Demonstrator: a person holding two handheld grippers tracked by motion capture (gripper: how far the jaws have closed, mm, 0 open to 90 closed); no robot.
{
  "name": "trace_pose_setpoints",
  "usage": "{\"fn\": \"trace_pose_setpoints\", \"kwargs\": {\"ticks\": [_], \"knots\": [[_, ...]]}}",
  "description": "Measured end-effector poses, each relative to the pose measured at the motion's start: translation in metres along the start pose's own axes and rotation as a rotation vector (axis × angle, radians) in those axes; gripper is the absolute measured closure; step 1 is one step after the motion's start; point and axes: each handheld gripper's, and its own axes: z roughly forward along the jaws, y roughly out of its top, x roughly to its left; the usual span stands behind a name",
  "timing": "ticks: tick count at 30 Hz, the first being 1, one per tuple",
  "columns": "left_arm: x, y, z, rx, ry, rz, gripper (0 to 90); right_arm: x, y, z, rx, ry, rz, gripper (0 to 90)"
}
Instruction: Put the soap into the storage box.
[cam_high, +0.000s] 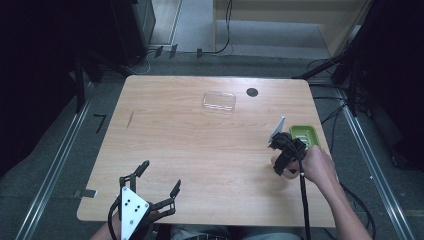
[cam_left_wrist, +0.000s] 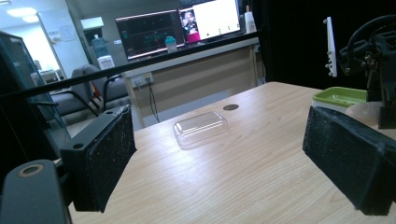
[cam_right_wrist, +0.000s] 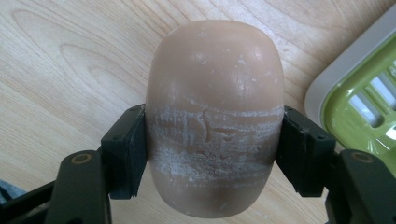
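L tongs (cam_high: 159, 177): released, nothing btwn jaws, near edge of surface (cam_high: 200, 150).
R tongs (cam_right_wrist: 212, 154): clenched on soap bar (cam_right_wrist: 215, 112), held just above surface, beside green dish (cam_right_wrist: 364, 93).
Progress: soap gripped; placing in dish prob. left.
Far: clear lid (cam_high: 219, 101) lies apart.
Hidden: soap underside; dish partly cut off.

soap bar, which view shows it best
The right gripper view: the soap bar fills the frame, clamped between the right gripper pads, its scuffed band plain. In the high view it is a small tan patch under the hand. In the left gripper view just a tan sliver shows beside the green soap dish.
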Motion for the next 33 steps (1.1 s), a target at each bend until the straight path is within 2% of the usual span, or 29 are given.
{"fn": "trace_pose_setpoints", "kwargs": {"ticks": [13, 33], "knots": [[0.000, 0.000, 0.000, -0.001, 0.000, 0.000, 9.9, -0.008, -0.005, -0.004, 0.008, -0.003, 0.012, 33.4], [0.000, 0.000, 0.000, -0.001, 0.001, 0.000, 9.9, -0.023, -0.016, -0.010, 0.011, -0.001, 0.056, 33.4]]}}
